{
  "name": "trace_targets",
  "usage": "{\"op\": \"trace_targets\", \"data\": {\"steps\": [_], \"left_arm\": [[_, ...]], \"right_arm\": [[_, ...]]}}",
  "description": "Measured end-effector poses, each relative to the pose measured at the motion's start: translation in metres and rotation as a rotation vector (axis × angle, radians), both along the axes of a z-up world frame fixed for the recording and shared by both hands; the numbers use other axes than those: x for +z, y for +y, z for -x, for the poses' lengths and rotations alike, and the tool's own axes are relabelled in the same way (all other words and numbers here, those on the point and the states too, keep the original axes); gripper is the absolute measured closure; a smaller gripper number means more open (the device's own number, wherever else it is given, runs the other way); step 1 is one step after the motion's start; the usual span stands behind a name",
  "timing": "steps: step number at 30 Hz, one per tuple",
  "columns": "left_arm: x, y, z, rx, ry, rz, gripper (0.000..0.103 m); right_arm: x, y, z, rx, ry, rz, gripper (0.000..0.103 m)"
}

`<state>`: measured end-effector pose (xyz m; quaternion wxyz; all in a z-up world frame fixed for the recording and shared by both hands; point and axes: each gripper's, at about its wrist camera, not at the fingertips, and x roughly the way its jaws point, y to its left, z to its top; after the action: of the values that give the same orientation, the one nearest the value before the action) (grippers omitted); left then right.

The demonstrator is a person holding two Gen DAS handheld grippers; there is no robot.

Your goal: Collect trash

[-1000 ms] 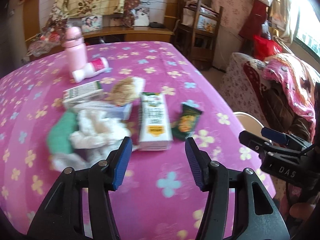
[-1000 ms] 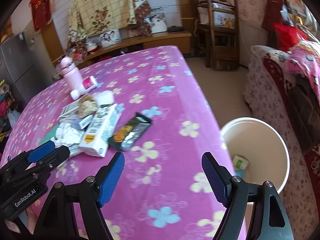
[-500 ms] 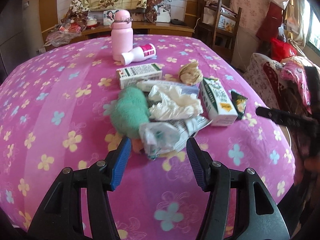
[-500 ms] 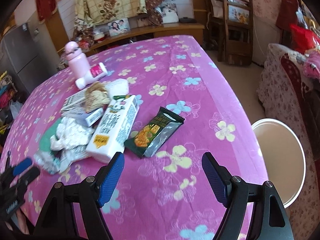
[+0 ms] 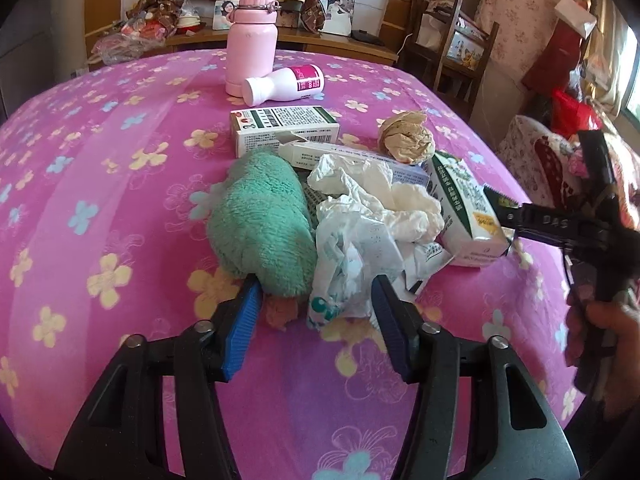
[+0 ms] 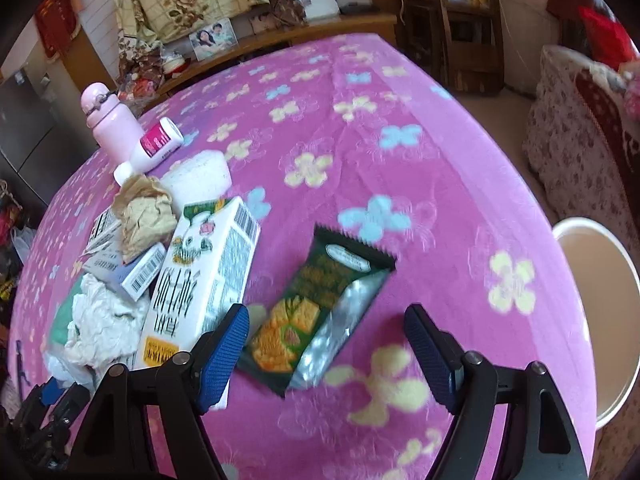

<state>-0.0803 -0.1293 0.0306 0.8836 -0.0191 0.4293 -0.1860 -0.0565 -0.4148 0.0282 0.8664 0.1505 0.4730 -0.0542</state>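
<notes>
The left gripper [image 5: 316, 316] has its jaws wide around a crumpled plastic wrapper [image 5: 352, 264] beside a green cloth [image 5: 260, 220]. The right gripper [image 6: 326, 352] has its jaws wide over a green snack packet [image 6: 316, 312] on the counter [image 6: 400, 120], next to a milk carton [image 6: 200, 280]. A white bin [image 6: 600, 300] stands beside the counter.

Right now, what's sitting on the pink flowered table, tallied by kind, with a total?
Bottles: 2, pink flask and white pill bottle
Cartons and boxes: 3, milk carton, green-striped box, pale blue box
Crumpled paper or plastic: 3, brown wad, white paper, printed wrapper
Snack wrappers: 1
Green cloths: 1
White cups: 1
Total: 11
</notes>
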Motion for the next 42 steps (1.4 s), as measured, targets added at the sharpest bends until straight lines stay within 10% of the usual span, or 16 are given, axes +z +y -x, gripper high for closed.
{"op": "trace_targets", "data": {"steps": [3,8,24,29,42], "left_arm": [[0.0,0.004,-0.001,-0.003,0.01,0.011,0.075],[0.006,0.013,0.005,-0.007,0.055,0.054,0.087],[0.01,0.026,0.068,-0.088,0.077,-0.037,0.086],[0.021,0.017,0.078,-0.119,0.01,-0.061,0.061],[0.016,-0.035,0.075,-0.248,-0.015,-0.114,0.048]], "right_arm": [[0.0,0.0,0.001,0.014,-0.024,-0.014,0.061],[0.003,-0.004,0.014,0.05,-0.037,-0.073,0.076],[0.031,-0.009,0.081,0.125,-0.089,-0.078,0.078],[0.03,-0.009,0.088,0.125,-0.088,-0.096,0.078],[0.029,-0.008,0.092,0.139,-0.078,-0.103,0.078]]}}
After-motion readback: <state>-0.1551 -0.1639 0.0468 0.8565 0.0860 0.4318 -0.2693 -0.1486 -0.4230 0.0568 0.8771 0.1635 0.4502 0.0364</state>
